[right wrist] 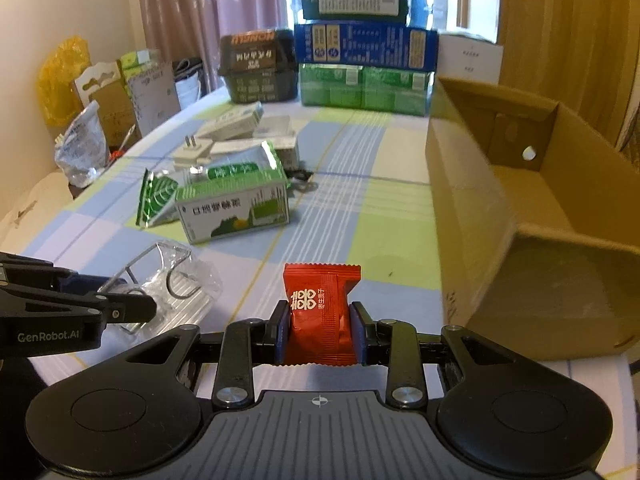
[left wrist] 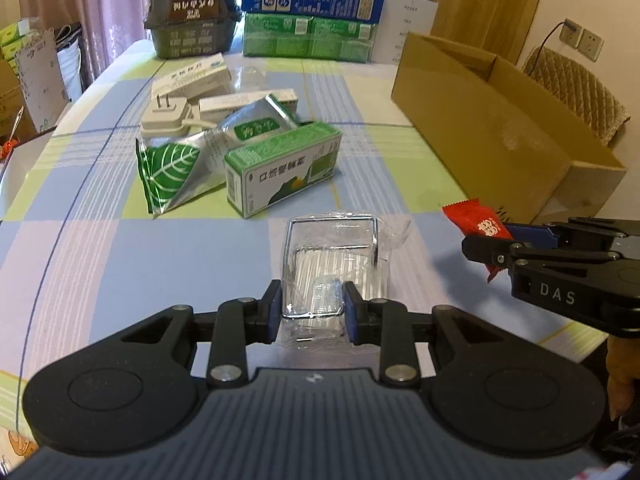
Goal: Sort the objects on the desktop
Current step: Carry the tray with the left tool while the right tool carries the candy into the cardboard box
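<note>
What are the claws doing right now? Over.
Left claw shut on clear packet. Right claw shut on red candy. Cardboard box open, right side. Path clear.

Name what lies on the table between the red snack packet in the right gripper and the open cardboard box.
Nothing: in the right wrist view only bare checked tablecloth separates the red snack packet from the cardboard box.

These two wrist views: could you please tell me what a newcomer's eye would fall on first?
The bright red foil candy packet pinched in the right claw stands out at once. The left claw grips a clear plastic bag holding a chrome wire rack. To the right, an open brown cardboard box sits on the checked tablecloth.
</note>
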### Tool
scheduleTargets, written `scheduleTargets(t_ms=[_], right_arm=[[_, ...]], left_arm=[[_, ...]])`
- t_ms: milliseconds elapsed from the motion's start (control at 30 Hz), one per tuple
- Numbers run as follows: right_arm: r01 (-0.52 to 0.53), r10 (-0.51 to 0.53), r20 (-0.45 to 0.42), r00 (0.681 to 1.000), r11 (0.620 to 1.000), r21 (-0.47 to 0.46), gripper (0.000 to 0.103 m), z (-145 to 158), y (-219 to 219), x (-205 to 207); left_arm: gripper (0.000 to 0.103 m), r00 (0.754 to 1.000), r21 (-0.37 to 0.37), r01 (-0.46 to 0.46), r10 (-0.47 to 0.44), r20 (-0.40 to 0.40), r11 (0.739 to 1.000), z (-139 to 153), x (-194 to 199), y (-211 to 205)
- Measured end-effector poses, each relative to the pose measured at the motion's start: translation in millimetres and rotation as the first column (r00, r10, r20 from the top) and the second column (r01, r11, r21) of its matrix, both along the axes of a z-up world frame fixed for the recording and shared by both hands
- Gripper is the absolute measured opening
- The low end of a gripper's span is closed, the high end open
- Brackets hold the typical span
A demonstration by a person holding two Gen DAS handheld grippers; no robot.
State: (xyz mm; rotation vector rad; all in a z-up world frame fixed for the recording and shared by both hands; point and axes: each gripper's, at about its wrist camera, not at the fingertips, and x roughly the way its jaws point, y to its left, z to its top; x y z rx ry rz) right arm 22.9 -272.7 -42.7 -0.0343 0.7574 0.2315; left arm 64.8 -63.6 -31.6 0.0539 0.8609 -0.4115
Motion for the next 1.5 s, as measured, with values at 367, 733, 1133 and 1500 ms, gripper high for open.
scheduleTargets(t_ms=[367, 733, 1133, 1500], right_arm=[[0.053, -0.054, 0.093, 0.994, 0.999, 0.013, 0.028, 46, -27, -19], [0.153, -0.149, 0.185, 0.971, 0.988, -0.008, 0.028, 86, -96, -14], [0.237, -0.229, 0.175, 0.958, 0.971, -0.025, 0.029, 82, -172, 18], [0.26, -0.258, 0.145, 0.955, 0.966, 0.011, 0.029, 67, -200, 34]], left_arm=[[0.026, 0.996, -0.033, 0.059, -0.057, 0.068, 0.998, 47, -16, -31], [0.026, 0.975, -0.044, 0.176, -0.168, 0.145, 0.983, 90, -8, -95], [0.026, 0.942, -0.041, 0.301, -0.29, 0.169, 0.953, 101, 19, -194], [0.026, 0.938, -0.02, 0.328, -0.322, 0.13, 0.945, 80, 42, -237]])
